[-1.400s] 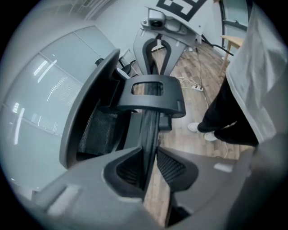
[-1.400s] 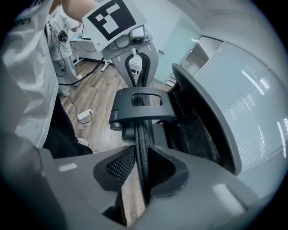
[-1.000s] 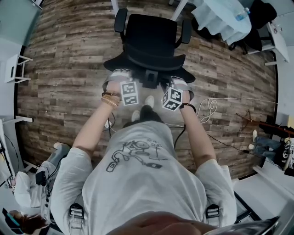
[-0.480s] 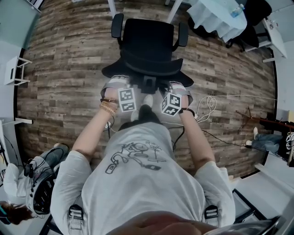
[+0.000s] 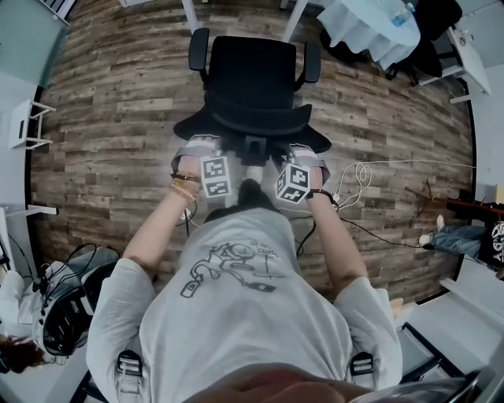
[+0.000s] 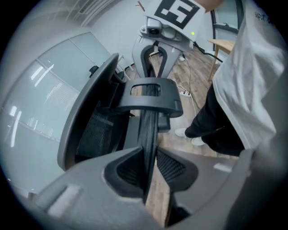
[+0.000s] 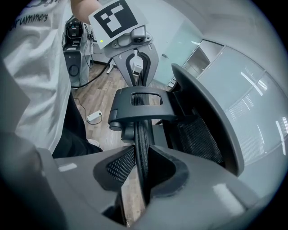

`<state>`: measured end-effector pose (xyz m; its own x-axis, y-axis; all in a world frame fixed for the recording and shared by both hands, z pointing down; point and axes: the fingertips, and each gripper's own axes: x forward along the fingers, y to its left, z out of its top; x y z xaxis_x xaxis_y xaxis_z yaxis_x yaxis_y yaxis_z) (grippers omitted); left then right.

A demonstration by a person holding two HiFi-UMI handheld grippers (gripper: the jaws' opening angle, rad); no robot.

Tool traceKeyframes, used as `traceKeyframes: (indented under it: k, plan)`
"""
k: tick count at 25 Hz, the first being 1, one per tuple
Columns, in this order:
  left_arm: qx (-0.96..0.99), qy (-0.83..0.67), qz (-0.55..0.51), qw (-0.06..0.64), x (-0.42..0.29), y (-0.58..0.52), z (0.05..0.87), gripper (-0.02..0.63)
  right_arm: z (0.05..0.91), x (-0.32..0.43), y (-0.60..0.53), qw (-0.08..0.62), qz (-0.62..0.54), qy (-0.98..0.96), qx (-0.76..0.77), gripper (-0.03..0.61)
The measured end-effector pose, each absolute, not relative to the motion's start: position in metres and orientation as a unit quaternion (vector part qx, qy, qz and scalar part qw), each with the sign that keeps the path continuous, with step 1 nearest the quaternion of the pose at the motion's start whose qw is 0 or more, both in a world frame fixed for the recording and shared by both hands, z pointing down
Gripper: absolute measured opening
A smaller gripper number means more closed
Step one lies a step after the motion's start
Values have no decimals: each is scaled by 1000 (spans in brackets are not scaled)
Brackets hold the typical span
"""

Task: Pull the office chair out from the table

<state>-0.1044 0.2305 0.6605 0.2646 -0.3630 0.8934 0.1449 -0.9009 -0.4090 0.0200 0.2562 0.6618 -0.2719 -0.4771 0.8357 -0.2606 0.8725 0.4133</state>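
Head view showed the black office chair with a mesh backrest (image 5: 253,75) standing on the brown wood-plank floor (image 5: 110,118). Its seat faced away from the person in the grey T-shirt (image 5: 244,307). The chair's far side lay near the white legs of the counter (image 5: 189,12) at the far edge of the scene, and its armrests stood just in front of those legs. The person stood directly behind the backrest, with both arms stretched forward and down to its near rim.

In the left gripper view, the left gripper (image 6: 150,166) had its dark ribbed fingers (image 6: 130,173) pinching the thin black top edge of the backrest (image 6: 148,130), which ran straight between them. A dark grey plastic bracket (image 6: 150,94) sat on that edge farther along.

In the right gripper view, the right gripper (image 7: 141,168) was clamped on the same edge, with its fingers (image 7: 166,173) pressed against both faces of it. The two grippers sat well apart, to the left and right of the bracket. A loose white cable (image 5: 362,177) lay on the floor to the right.
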Motion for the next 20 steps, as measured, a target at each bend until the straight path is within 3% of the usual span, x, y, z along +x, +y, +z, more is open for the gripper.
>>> traceKeyframes:
  k: [17, 20]
  plan:
    - [-826, 120, -530, 149, -110, 237, 630, 110, 640, 16, 266, 520, -31, -815, 255, 112]
    - [-848, 157, -490, 128, -114, 236, 613, 50, 627, 13, 272, 477, -2, -832, 282, 83]
